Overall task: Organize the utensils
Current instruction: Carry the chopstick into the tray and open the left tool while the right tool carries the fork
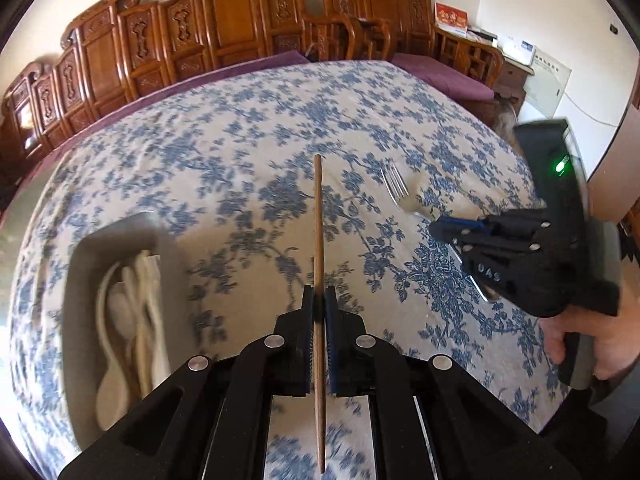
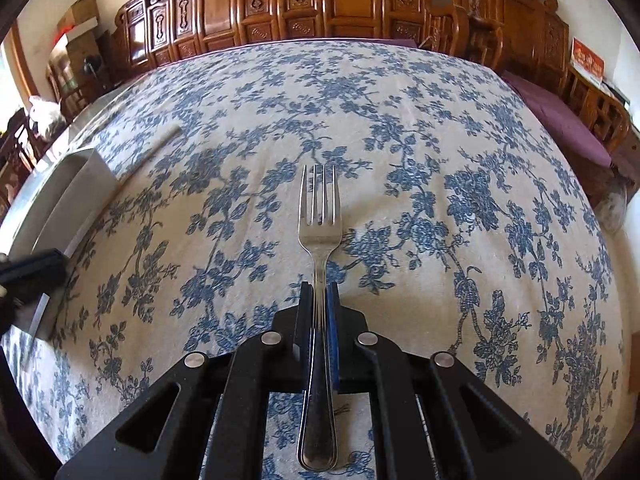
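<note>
My left gripper (image 1: 319, 300) is shut on a brown wooden chopstick (image 1: 318, 216) that points straight ahead over the tablecloth. To its left lies a grey utensil tray (image 1: 86, 248) holding several pale spoons (image 1: 120, 316). My right gripper (image 2: 319, 294) is shut on a silver fork (image 2: 319, 208), tines pointing away, held just above the cloth. In the left wrist view the right gripper (image 1: 438, 229) shows at the right with the fork (image 1: 396, 186) in it. In the right wrist view the tray (image 2: 72, 176) is at the far left.
A blue floral tablecloth (image 2: 400, 140) covers the large table. Carved wooden chairs (image 1: 224, 20) with purple cushions (image 2: 560, 116) line the far edge. The left gripper's body (image 2: 28, 276) shows at the left edge of the right wrist view.
</note>
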Motion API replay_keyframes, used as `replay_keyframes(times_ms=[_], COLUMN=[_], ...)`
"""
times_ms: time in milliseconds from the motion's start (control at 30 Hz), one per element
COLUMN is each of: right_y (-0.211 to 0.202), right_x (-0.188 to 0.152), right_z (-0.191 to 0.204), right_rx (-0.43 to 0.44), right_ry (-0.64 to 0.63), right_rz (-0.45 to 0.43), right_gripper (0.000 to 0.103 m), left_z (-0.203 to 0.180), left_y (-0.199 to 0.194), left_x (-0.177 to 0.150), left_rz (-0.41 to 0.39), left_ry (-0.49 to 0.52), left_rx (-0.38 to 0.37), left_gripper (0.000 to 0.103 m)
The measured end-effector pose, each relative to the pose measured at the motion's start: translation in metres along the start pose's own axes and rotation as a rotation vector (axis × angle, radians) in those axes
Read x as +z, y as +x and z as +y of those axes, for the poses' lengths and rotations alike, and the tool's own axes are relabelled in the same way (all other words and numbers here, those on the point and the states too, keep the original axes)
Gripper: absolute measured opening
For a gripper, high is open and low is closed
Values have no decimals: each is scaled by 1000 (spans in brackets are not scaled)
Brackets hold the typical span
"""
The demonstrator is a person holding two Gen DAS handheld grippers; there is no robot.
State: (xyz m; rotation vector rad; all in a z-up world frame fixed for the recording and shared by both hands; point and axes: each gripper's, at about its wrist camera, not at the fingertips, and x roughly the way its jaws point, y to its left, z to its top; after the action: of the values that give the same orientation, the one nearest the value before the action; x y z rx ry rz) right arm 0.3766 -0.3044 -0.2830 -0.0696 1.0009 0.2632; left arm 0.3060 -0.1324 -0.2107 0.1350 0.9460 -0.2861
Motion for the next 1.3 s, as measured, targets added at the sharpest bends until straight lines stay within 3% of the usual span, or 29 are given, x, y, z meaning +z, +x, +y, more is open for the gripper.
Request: replay_keyframes(times_ms=[567, 1300], right_y=[-15, -92], right_x=[-9, 18], right_z=[28, 94], right_rx=[54, 143], right_ry=[-29, -132], right_rz=[-13, -152], right_gripper=[8, 8], left_z=[50, 116], left_y=[-62, -64], left_x=[-18, -28], left_rz=[-70, -63], left_ry=[-70, -132], left_rx=[60, 101], left_gripper=[4, 4])
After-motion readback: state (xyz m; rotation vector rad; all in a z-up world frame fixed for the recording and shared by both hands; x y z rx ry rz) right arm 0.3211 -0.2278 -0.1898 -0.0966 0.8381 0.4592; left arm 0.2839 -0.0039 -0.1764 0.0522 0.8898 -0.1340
